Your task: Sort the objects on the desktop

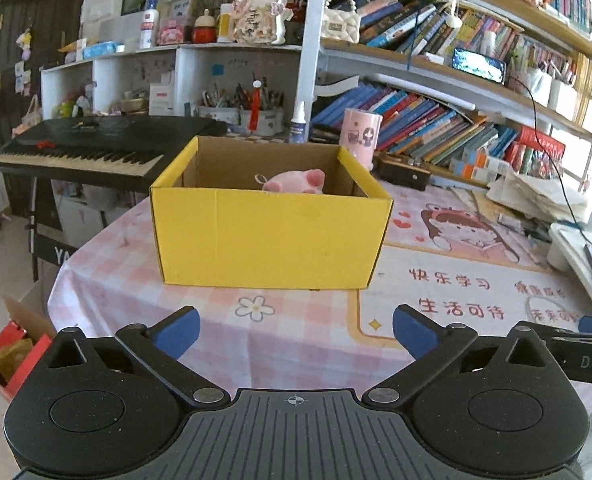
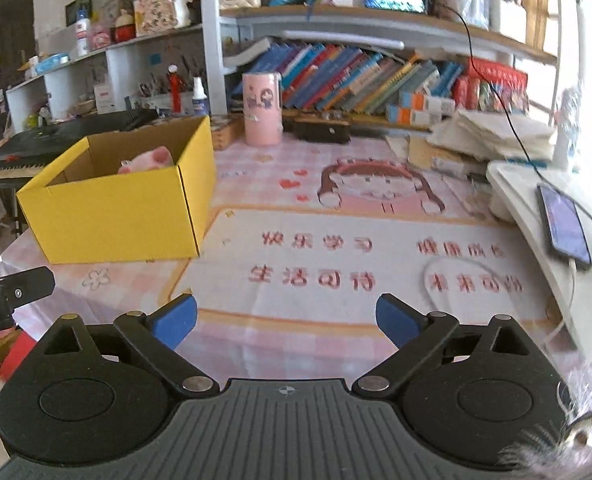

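Hidden: pink pig toy half behind yellow box wall | Place: box at 12 o'clock from left gripper | Grippers: left and right gripper both spread wide, holding nothing

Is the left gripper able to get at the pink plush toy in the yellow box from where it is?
Probably yes: the left gripper is open and empty, the yellow box is open-topped, though it must go over the near wall to reach the pink plush toy.

Pink plush toy mostly hidden behind yellow box wall; box contents unseen.
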Motion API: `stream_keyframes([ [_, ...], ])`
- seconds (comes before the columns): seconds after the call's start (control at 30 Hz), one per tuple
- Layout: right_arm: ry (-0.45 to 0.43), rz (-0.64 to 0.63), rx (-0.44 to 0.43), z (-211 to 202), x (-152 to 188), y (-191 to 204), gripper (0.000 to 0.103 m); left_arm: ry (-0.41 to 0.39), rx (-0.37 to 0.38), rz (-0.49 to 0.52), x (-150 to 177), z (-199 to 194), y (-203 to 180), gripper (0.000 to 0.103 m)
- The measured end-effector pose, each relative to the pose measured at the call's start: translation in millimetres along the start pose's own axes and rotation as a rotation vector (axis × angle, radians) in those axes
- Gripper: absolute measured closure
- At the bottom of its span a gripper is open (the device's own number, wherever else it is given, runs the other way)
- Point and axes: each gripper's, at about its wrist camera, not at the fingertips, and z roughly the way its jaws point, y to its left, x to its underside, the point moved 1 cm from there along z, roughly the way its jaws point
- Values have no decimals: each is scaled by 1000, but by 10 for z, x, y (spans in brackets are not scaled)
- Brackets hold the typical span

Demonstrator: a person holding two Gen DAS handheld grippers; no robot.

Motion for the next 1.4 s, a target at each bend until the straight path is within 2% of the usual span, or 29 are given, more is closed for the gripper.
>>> stream_keyframes([
  [0.2,6,14,37,-46,35,-84,0,3,13,41,26,-16,-145,0],
  [0.4,32,19,74,-32,62,-174,0,-5,48,55,39,-29,-261,0],
  [0.77,30,25,73,-42,58,-234,0,21,78,40,55,15,-304,0],
  [1.27,39,27,62,-38,68,-206,0,55,76,35,84,76,-301,0],
  [1.4,37,33,67,-43,72,-209,0,88,83,33,111,133,-313,0],
])
